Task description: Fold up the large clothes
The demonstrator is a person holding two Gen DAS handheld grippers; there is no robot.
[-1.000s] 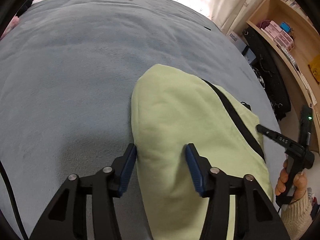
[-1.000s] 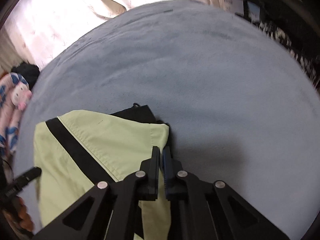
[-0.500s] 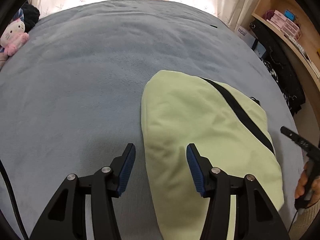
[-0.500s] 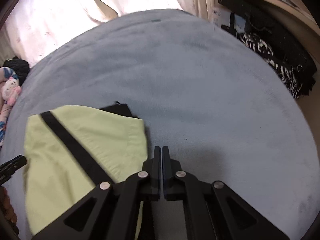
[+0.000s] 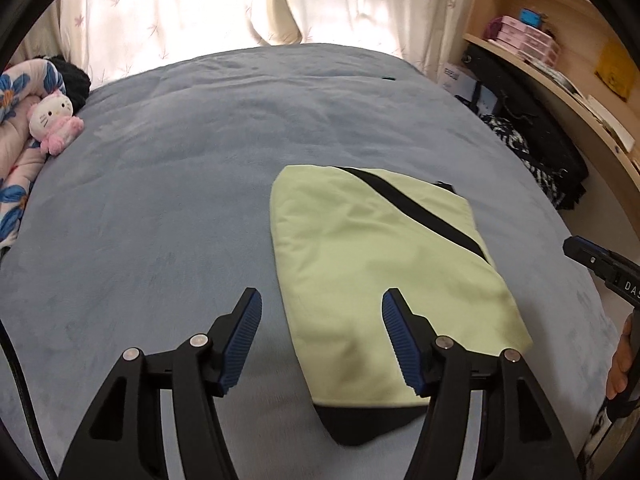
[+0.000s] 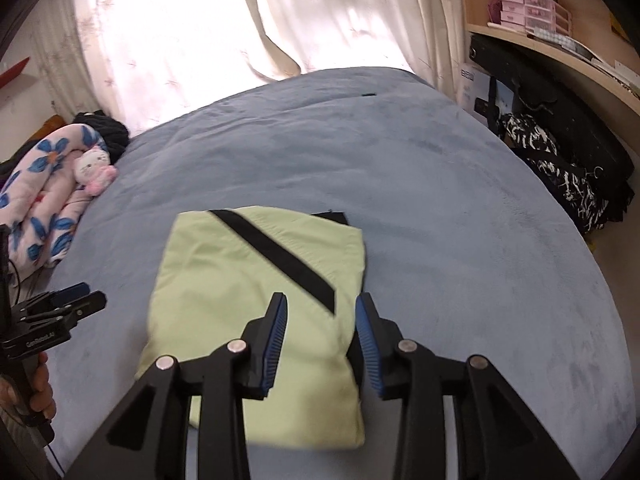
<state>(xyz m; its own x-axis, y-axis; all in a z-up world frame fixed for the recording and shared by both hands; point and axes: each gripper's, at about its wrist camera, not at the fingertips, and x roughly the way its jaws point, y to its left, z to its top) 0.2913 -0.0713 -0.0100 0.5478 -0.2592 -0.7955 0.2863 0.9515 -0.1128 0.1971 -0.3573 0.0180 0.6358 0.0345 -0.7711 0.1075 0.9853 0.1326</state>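
— What sort of room is this?

— A bedroom in a home. Ahead of the tongs spreads a wide bed under a soft grey-blue plush blanket (image 5: 192, 208), with sheer cream leaf-printed curtains (image 6: 192, 40) at its far end.

— Anything else?

— Far left, a small pink-and-white plush cat toy (image 5: 54, 120) against a rolled blue-flowered quilt (image 6: 44, 204); right, a pale wooden shelf (image 5: 560, 76) with pink boxes.

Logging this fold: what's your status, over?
Left gripper open, right gripper just opening, both empty above the cloth. Folded pale-green garment with a black stripe lies flat on the blue-grey blanket. Nothing in the way.
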